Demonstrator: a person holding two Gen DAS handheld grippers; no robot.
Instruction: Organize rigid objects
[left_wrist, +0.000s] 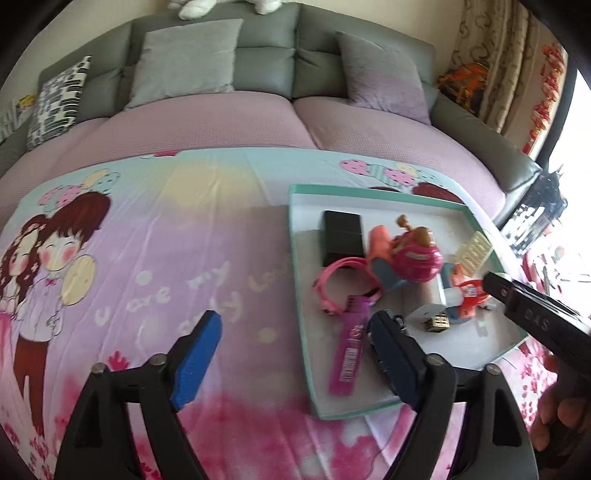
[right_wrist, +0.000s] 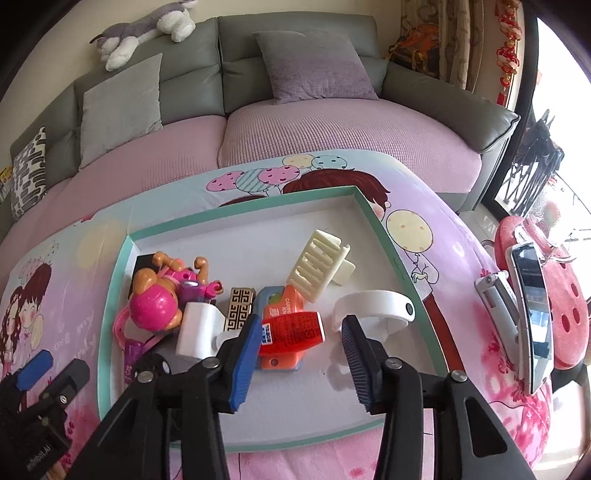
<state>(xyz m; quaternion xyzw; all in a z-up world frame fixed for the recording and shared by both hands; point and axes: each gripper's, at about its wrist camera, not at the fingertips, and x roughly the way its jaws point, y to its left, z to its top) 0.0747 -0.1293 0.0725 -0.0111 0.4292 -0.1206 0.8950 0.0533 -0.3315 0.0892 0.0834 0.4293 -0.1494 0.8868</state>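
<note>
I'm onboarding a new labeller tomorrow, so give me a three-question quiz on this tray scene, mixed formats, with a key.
1. True or false: the cream hair clip lies inside the teal-rimmed tray.
2. Multiple choice: what is the state of the right tongs? A. shut on the white ring B. open and empty C. shut on the orange-red card
3. Fill in: the phone rests on a red ____ beside the table.

Key:
1. True.
2. B. The white ring and the orange-red card both lie free in the tray.
3. Stool.
</note>
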